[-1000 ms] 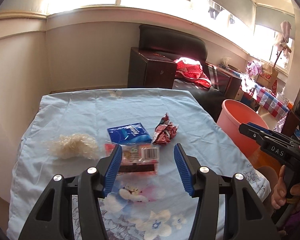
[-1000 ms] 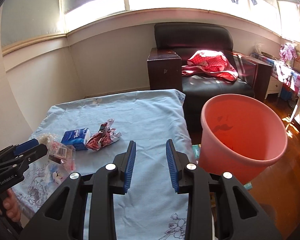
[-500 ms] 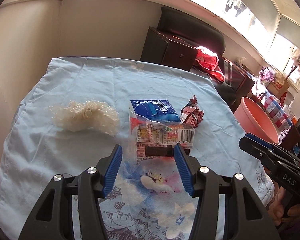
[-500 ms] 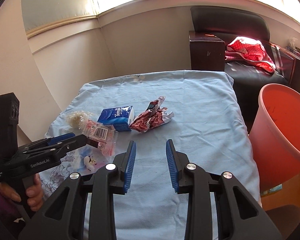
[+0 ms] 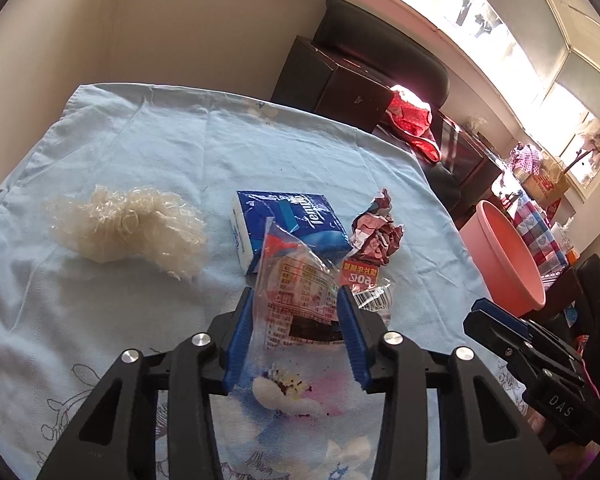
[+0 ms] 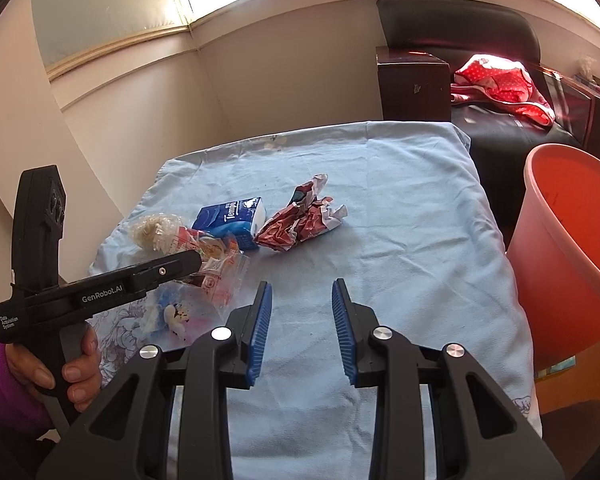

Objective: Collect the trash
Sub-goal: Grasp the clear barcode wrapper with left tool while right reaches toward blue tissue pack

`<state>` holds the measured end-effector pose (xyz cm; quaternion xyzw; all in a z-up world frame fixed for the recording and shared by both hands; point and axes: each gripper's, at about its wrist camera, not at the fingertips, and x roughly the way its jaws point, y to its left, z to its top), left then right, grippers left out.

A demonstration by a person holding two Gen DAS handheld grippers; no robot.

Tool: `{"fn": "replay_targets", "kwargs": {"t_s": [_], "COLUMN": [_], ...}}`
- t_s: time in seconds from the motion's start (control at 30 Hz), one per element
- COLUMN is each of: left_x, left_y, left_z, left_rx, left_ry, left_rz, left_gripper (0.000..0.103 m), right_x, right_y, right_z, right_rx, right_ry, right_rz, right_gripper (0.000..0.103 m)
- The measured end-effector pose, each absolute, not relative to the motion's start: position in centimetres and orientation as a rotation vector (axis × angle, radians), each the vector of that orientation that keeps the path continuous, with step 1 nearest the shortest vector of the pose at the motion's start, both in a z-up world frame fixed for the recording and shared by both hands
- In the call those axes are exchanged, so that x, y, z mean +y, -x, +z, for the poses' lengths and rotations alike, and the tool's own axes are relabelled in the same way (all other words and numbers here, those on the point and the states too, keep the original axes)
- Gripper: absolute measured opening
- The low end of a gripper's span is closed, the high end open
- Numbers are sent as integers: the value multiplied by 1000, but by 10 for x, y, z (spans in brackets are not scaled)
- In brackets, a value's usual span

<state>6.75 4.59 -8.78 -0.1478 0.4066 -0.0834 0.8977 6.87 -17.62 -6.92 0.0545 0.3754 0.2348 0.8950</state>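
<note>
A clear snack wrapper [image 5: 300,292] with red print and a barcode lies on the blue cloth, its near end between the blue pads of my left gripper [image 5: 298,304]. The jaws have closed in on it from both sides and crumple it. A blue Tempo tissue pack [image 5: 288,220], a crumpled red wrapper [image 5: 376,236] and a pale crinkled plastic wad [image 5: 128,228] lie just beyond. My right gripper [image 6: 302,304] is open and empty above bare cloth, with the red wrapper [image 6: 300,224] ahead of it. The left gripper's side shows in the right wrist view [image 6: 156,272].
A salmon-pink bucket [image 6: 572,248] stands on the floor off the table's right edge; it also shows in the left wrist view [image 5: 508,256]. A dark armchair [image 6: 460,52] with red fabric stands behind the table. The wall is close on the left.
My left gripper has moved forward and down onto the clear wrapper and its jaws have narrowed around it. My right gripper has swung left, away from the bucket, toward the trash.
</note>
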Motion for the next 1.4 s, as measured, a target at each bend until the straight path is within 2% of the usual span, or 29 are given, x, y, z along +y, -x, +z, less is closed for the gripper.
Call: {"fn": "replay_targets", "kwargs": {"t_s": [0.07,0.17,0.37,0.83,1.27,1.3,1.33,1.4], "left_x": [40,34,28,43,77,79,81,83], "left_y": [-65,-60,-48,-23,-20,-20,-20,-21], "left_z": [-85,-82,-74,-37,-45,-45,-46,-46], "left_rx": [826,808,769,612,622,621,620,617], "left_ry": [269,235,189,161,224,230,237,245], "left_rz": [-179,-196,-236,-217,-144,-141,-138,-137], "left_gripper": [27,20,12,10,10,10,10,10], "right_x": [-177,-177,-177,-165,-147,-149,-149,-146], "right_y": [-69,-68,-67,-99,-142,-146,-149,-154], "right_z": [-70,-71,-71,-60,-87,-88,-90,-92], "right_rx": [782,782,784,782,944,958,972,989], "right_ry": [-116,-119,-118,-166,-414,-440,-457,-467], "right_rz": [488,489,493,496,416,407,404,400], "right_gripper": [32,32,32,32,32,34,46,49]}}
